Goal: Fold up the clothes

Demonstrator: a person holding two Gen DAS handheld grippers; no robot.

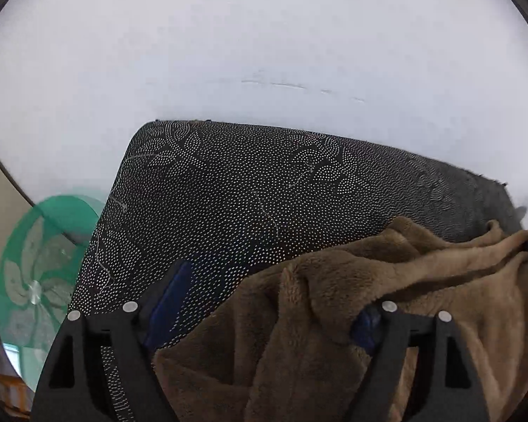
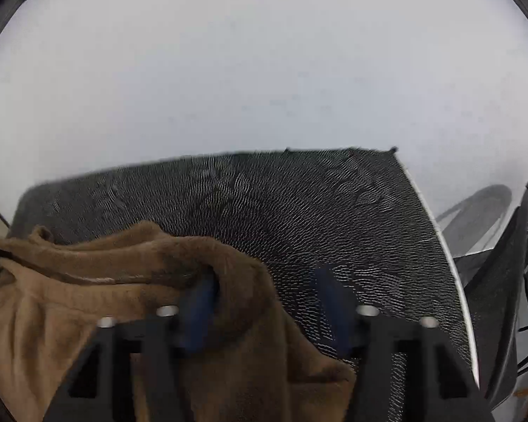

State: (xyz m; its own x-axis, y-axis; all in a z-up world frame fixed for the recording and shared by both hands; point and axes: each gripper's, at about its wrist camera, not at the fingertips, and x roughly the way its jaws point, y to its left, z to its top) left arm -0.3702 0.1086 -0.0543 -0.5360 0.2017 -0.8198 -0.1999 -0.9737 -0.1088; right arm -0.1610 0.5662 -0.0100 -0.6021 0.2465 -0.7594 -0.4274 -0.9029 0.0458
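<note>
Both hand-held grippers, left (image 1: 264,320) and right (image 2: 264,313), are released; the brown fleece garment (image 1: 334,316) bunched between the jaws could be snagged and dragged off the dotted worktop (image 1: 264,193).

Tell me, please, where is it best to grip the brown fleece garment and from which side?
Probably the raised ridge of the brown fleece garment: that fold stands up off the dotted black cloth and gives the pads something to pinch. Come from above, one finger on each side.
</note>
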